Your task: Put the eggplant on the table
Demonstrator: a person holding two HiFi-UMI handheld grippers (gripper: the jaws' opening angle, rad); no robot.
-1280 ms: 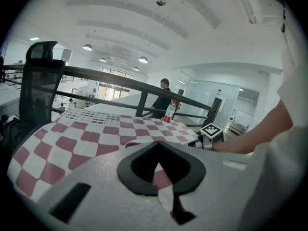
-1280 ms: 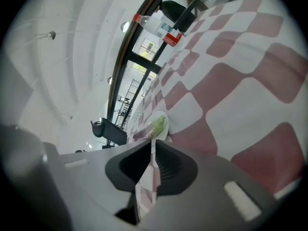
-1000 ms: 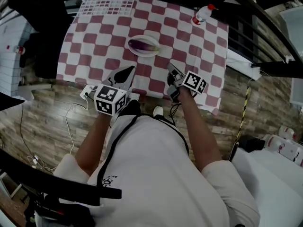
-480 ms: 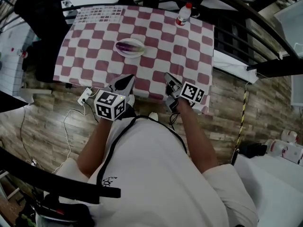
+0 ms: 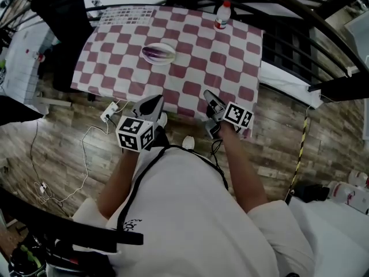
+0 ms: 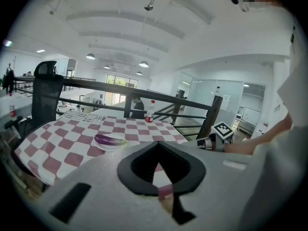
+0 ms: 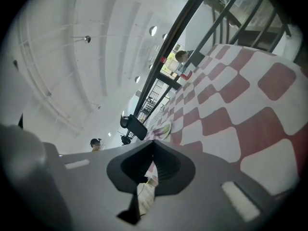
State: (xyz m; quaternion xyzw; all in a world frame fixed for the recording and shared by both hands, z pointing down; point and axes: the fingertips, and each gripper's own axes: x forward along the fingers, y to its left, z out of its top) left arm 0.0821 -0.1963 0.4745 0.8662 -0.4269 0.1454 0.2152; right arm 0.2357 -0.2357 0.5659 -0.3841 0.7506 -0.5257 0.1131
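Note:
A purple eggplant [image 5: 157, 52] lies on a white plate [image 5: 169, 57] on the red-and-white checked table [image 5: 225, 62], toward its far left. In the left gripper view the eggplant [image 6: 109, 139] sits ahead and to the left. My left gripper [image 5: 154, 100] is held at the table's near edge, jaws shut and empty. My right gripper [image 5: 209, 96] is beside it over the near edge, also shut on nothing. Both gripper views show the jaw tips meeting, left gripper [image 6: 157, 144] and right gripper [image 7: 153, 142]. The plate [image 7: 164, 128] looks small and far in the right gripper view.
A plastic bottle with a red cap [image 5: 221, 14] stands at the table's far edge. A white gridded sheet [image 5: 124, 14] lies at the far left corner. A black railing [image 5: 277, 4] runs behind the table, a black chair [image 5: 57, 13] stands left, and a power strip [image 5: 109, 113] with a cable lies on the wooden floor.
The head view has drifted, so the table sits slightly higher and farther. Both grippers stay shut near the table's near edge. The eggplant has not moved on its plate.

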